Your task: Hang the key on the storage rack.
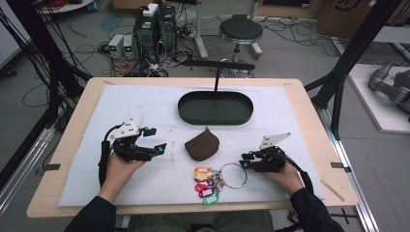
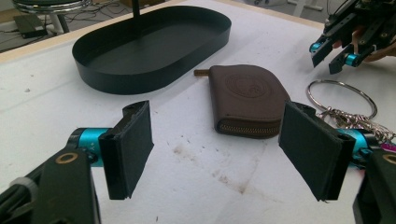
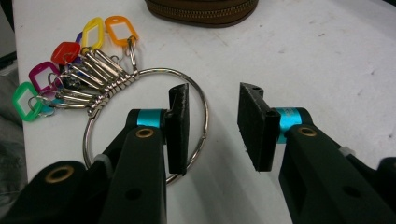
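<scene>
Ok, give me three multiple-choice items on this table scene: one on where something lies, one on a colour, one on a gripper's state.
1. Where does the brown pouch lie?
A. Inside the black tray
B. On the white mat, between the black tray and the key ring
C. Under the stool

2. What colour is the tag lying nearest the person?
A. Green
B. White
C. Black

3. How do the right gripper jaws stand?
A. Clamped on the pouch
B. Shut tight with no gap
C. Apart, with the ring's wire passing the left pad, not pinched

Answers: 1 B, since the high view shows the pouch on the mat below the tray and above the ring. 2 A, since the green tag sits lowest in the bunch. 3 C, since the right gripper view shows bare mat between the pads.
</scene>
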`<state>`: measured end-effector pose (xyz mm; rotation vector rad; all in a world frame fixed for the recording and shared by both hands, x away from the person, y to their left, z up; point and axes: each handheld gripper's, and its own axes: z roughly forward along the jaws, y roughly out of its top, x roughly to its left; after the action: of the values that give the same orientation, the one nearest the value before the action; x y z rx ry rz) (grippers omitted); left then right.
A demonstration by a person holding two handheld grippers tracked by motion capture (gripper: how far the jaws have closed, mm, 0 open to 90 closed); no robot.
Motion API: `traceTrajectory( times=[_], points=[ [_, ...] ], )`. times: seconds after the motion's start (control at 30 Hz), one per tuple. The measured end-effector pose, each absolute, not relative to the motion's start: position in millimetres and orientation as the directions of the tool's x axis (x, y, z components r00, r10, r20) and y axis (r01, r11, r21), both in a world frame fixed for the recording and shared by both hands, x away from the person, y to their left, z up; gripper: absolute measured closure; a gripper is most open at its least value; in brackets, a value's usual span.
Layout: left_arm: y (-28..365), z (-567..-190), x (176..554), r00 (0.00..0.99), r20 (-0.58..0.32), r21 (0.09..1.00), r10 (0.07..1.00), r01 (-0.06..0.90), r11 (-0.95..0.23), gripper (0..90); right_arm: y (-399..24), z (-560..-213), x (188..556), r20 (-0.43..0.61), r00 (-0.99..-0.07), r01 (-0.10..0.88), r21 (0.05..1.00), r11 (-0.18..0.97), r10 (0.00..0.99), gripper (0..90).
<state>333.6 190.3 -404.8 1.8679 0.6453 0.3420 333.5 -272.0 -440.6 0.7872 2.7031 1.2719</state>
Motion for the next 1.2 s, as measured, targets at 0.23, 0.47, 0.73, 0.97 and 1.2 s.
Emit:
traceTrajectory(
  times=[0.23,0.47,0.73,0.97,1.2],
  points=[
    [188.5,-404.9,333.5,0.814,-0.057,0.919,0.577,0.269,-0.288,26.0,-261.1,-445.4,330.3,0.115,-0.888,0.392,0.695,0.603,0.445,71.0],
    [188.5,-404.9,333.2,0.813,-0.059,0.917,0.579,0.273,-0.291,26.0,-257.8,-446.4,327.3,0.041,-0.893,0.352,0.686,0.637,0.449,84.0],
    [188.6,-404.5,332.1,0.812,-0.058,0.918,0.581,0.273,-0.289,26.0,-255.5,-444.7,324.6,0.0,-0.893,0.329,0.683,0.652,0.45,88.1],
    [188.8,-404.8,331.6,0.812,-0.059,0.917,0.581,0.274,-0.29,26.0,-266.9,-434.2,328.8,-0.016,-0.866,0.323,0.745,0.583,0.5,88.2],
    [188.8,-404.5,331.4,0.813,-0.059,0.918,0.58,0.272,-0.288,26.0,-279.3,-419.4,329.9,-0.01,-0.837,0.31,0.814,0.49,0.547,88.2]
  ],
)
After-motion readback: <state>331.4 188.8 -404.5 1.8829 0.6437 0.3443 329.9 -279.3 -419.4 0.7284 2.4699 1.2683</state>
